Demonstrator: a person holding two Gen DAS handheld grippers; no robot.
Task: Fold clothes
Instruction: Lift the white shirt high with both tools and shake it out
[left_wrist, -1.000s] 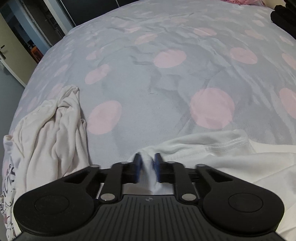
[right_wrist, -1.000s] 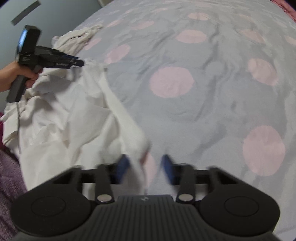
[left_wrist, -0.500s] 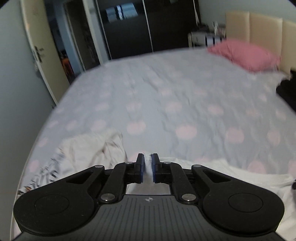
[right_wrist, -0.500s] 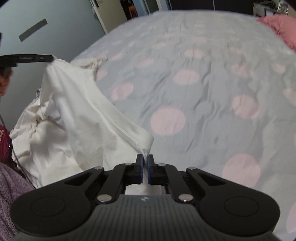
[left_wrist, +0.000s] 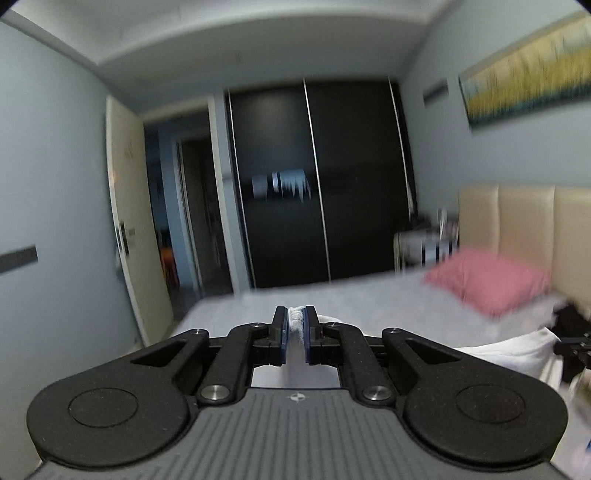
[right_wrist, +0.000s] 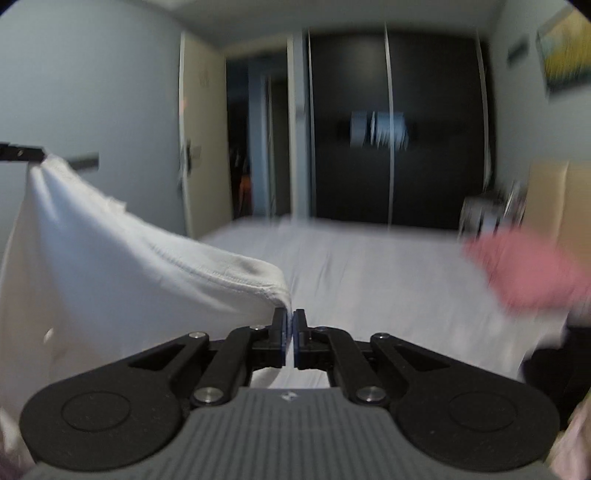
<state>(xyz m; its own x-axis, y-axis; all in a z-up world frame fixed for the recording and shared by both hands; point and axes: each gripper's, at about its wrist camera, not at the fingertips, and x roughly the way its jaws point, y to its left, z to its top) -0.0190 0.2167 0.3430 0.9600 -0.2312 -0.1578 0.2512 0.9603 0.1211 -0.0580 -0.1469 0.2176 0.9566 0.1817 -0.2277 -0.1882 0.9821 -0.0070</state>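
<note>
We have the left gripper (left_wrist: 294, 334) nipped tight on a bunched bit of the white garment (right_wrist: 122, 273), cloth visible between the jaws. Right gripper (right_wrist: 290, 338) jaws nearly touching, pinching the hemmed corner of the same garment. Garment hangs stretched in the air between both grips, above the bed (right_wrist: 369, 273), not lying flat. We judge: pick-up done, no fold made yet; spreading it out, folding and stacking all left. Farther back: pink pillow (left_wrist: 487, 280), dark wardrobe (left_wrist: 317, 192).
</note>
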